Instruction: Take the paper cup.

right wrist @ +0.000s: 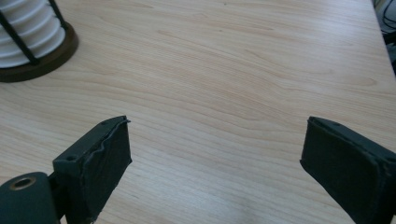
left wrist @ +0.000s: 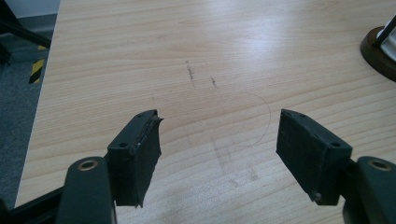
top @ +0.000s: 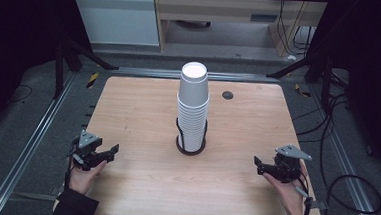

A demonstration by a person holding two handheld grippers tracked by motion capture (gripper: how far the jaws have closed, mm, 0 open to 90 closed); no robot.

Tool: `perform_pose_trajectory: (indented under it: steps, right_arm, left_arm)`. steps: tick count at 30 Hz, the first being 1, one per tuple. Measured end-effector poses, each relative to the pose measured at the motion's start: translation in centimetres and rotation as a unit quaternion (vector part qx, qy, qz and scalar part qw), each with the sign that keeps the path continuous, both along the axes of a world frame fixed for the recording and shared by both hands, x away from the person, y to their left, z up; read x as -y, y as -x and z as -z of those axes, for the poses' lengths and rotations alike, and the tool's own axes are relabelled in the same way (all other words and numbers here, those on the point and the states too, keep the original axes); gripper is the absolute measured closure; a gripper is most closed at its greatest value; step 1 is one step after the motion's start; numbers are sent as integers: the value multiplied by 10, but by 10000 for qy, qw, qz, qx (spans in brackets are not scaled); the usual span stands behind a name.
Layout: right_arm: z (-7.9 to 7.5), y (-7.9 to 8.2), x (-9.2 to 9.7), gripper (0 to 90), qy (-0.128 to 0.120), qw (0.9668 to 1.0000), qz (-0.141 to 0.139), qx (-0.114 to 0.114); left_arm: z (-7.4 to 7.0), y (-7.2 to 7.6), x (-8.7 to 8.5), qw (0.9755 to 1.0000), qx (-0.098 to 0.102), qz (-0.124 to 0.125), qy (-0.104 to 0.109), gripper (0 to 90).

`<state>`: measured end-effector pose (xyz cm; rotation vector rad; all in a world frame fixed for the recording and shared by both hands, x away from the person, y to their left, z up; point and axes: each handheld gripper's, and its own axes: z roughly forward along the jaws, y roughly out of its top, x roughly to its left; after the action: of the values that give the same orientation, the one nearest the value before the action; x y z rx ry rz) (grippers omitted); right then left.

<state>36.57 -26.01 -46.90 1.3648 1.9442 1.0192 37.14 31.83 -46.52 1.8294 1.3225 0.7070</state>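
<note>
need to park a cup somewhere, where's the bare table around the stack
Bare wood lies on both sides of the cup stack in its wire holder: left, between it and the left gripper; right, between it and the right gripper. The near strip between the grippers is bare too. Behind, a small dark grommet sits right of the stack. Only the centre is occupied.

The counter [top: 143,109] is a pale wood top with rounded corners, set on a dark frame over grey floor [top: 16,142]. Near its middle stands a round dark holder [top: 190,148] with thin black uprights, and a tall stack of white cups [top: 193,105] rises from it (the top cup open upward). A small dark round cap [top: 228,95] sits flush in the board near the far edge. Faint dark scuffs [left wrist: 191,74] and a thin curved scratch [left wrist: 266,121] mark the wood on the left side.
</note>
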Motion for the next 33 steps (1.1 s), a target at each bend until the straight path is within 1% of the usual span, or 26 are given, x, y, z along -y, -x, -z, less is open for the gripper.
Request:
perform_pose_trajectory:
  steps: [3,4,7,8,9,10,11,13,14,15,17,18,19,20,21,22,23,24,25,26,27,28,29,30,32,33]
  right_arm:
    - [-2,0,-4,80,8,10000,-52,37]
    - [-6,1,-7,80,-46,9999,-116,71]
    - [-10,2,-10,82,-96,9997,-178,132]
    - [-15,2,-12,84,-230,9994,-199,192]
    - [-19,2,-14,84,-314,9990,-243,229]
    - [-22,2,-15,84,-317,9988,-264,280]
    - [-28,2,-16,85,-402,9982,-260,349]
    - [-39,1,-19,85,-575,9966,-375,466]
    - [-43,0,-20,83,-584,9962,-396,518]
    - [-48,0,-22,82,-600,9957,-441,551]
    - [-60,-1,-25,83,-627,9943,-492,707]
    - [-68,-3,-28,83,-655,9930,-545,813]
    - [-68,-3,-28,83,-655,9930,-545,813]
    - [-82,-5,-33,82,-743,9905,-653,960]
    - [-82,-5,-33,82,-743,9905,-653,960]
    - [-88,-7,-36,81,-810,9891,-695,1012]
    - [-100,-10,-42,75,-876,9867,-819,1100]
    - [-106,-11,-45,74,-886,9856,-859,1157]
    - [-106,-11,-45,74,-886,9856,-859,1157]
    - [-116,-14,-50,70,-867,9840,-923,1256]
    - [-116,-14,-50,70,-867,9840,-923,1256]
    - [-124,-16,-55,70,-922,9816,-990,1349]
    - [-129,-17,-58,69,-934,9805,-1026,1390]
    - [-129,-17,-58,69,-934,9805,-1026,1390]
    - [-137,-20,-65,65,-926,9789,-1112,1443]
    - [-145,-23,-73,64,-919,9773,-1202,1482]
  left_arm:
    - [0,1,0,10000,58,-14,-48,300]
    - [0,2,0,9999,151,-17,-64,303]
    - [0,2,0,9998,184,-2,-64,301]
    - [1,0,1,10000,43,69,21,327]
    - [1,0,2,10000,12,67,18,321]
    - [1,0,2,10000,12,67,18,319]
    - [1,1,6,10000,-21,95,-9,312]
    - [1,1,8,9999,-30,128,-21,279]
    - [1,0,9,9998,-62,171,-13,252]
    - [1,0,10,9997,-139,221,-3,237]
    - [1,-2,12,9993,-269,255,-85,195]
    - [1,-2,12,9991,-300,282,-75,177]
    - [1,-2,12,9991,-300,282,-75,170]
    - [2,-2,13,9989,-354,313,-55,167]
    - [2,-2,13,9989,-354,313,-55,165]
    - [2,-3,14,9988,-373,319,-54,165]
    - [3,-3,15,9985,-388,372,-72,162]
    - [3,-3,15,9985,-388,372,-72,159]
    - [3,-3,15,9985,-385,379,-109,159]
    - [3,-3,17,9982,-408,429,-120,156]
    - [3,-3,17,9982,-408,429,-120,155]
    - [4,-4,18,9978,-449,481,-125,154]
    - [4,-4,18,9977,-452,485,-128,151]
    - [4,-4,18,9977,-452,485,-128,151]
    - [4,-5,19,9976,-452,514,-131,148]
    - [4,-5,19,9977,-436,512,-125,147]
